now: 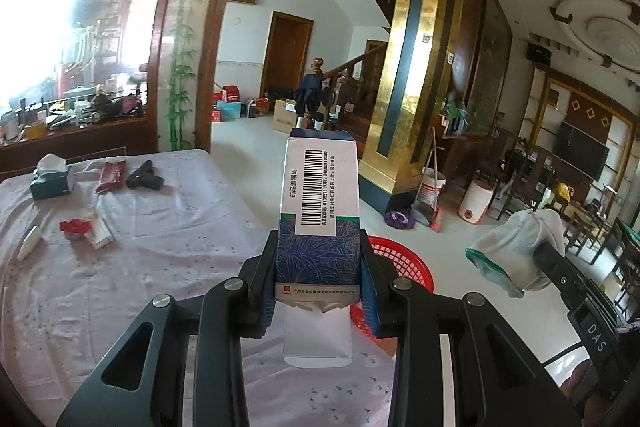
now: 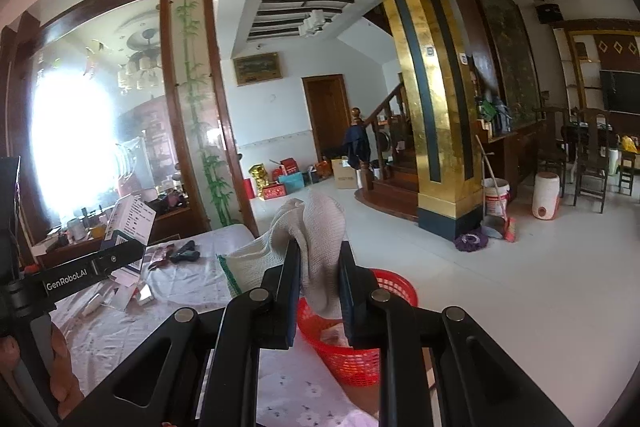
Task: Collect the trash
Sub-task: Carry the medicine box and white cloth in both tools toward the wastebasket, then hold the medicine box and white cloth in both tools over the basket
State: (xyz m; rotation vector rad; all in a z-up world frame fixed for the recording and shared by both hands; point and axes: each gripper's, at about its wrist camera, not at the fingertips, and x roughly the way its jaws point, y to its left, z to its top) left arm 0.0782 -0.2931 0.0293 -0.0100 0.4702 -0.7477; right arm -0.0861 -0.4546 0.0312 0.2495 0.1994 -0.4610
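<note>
My left gripper point(image 1: 320, 263) is shut on a tall blue and white medicine box point(image 1: 320, 203) with a barcode, held upright above the table's right edge. My right gripper point(image 2: 320, 275) is shut on a white knitted glove point(image 2: 316, 227) that hangs between its pads. Just beyond both grippers sits a red mesh basket point(image 2: 394, 285), past the table's edge, with some scraps inside. In the left wrist view the glove point(image 1: 516, 247) and the right gripper's body show at the right. The basket point(image 1: 404, 259) peeks out behind the box. The right wrist view catches the box point(image 2: 132, 223) at the left.
The table point(image 1: 140, 267) wears a pale flowered cloth. On it lie a green tissue box point(image 1: 50, 179), a dark red packet point(image 1: 112, 177), a black toy gun point(image 1: 144, 177), a red and white wrapper point(image 1: 86, 231) and a white tube point(image 1: 34, 241). Beyond is tiled floor, a gold pillar point(image 1: 412, 67), buckets and a broom.
</note>
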